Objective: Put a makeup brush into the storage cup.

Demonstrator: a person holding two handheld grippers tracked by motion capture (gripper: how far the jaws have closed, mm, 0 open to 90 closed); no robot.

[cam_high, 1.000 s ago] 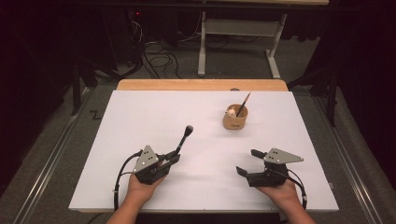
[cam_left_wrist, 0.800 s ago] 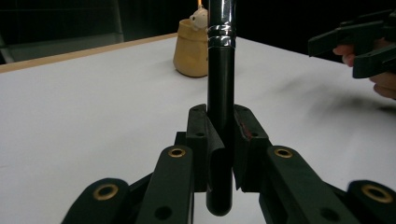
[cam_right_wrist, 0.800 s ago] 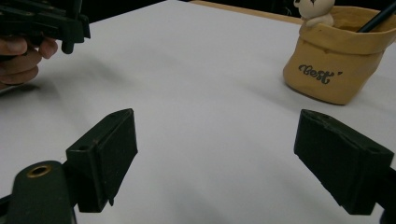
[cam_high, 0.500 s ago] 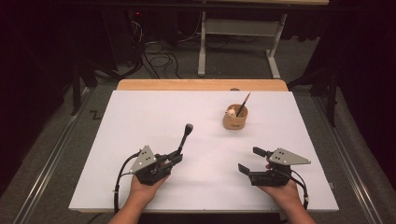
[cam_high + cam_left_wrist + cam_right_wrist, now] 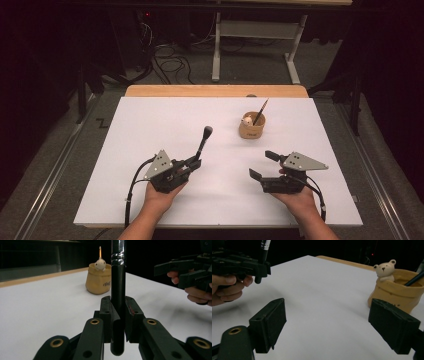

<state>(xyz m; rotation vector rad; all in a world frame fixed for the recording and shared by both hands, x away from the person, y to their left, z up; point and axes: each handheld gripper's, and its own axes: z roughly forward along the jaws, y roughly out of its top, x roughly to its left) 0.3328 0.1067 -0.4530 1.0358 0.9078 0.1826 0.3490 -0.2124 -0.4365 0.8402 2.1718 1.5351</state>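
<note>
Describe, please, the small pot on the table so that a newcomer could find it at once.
On the white table top, look to the far right part, beyond the open right gripper. There stands a squat tan sack-shaped pot with a pencil-like stick leaning out of it. A little white bear figure peeking over its rim sets it apart.

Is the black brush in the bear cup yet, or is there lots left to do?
Not yet. Done: the left claw has gripped the black brush. In hand: it holds it upright above the table. Probably left: putting it in the bear cup, where another brush stands. The right claw is open.
</note>
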